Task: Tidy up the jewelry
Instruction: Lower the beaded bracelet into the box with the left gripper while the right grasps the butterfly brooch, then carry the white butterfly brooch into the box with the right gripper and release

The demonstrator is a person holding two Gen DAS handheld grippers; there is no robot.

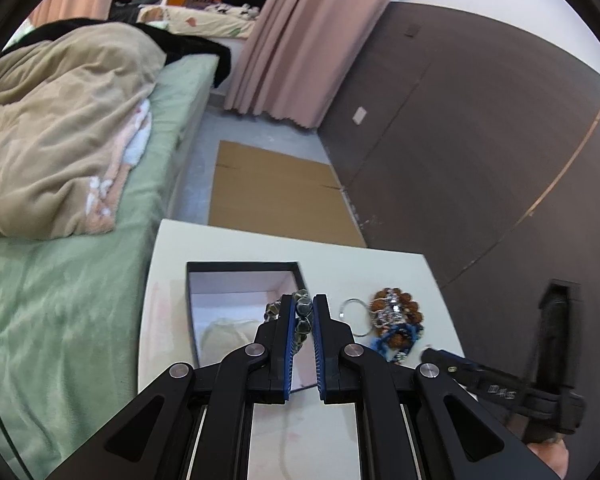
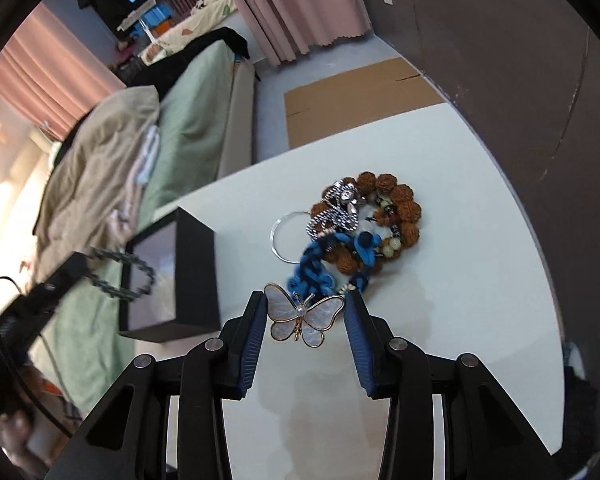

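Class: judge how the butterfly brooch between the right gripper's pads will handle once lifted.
The butterfly brooch looks stiff: a thin gold frame holds flat, pearly wings. Probably light, since it is thin. Its glossy wings may slip or crack, as the right gripper meets only the wingtips.

left claw (image 1: 304, 322): matte black linkage arms, round silver pivot screws, blue ribbed pads on the inner finger faces | right claw (image 2: 305, 320): same black frame, silver screws, blue ribbed pads | lower right of left view: black handle with small white lettering and a strap
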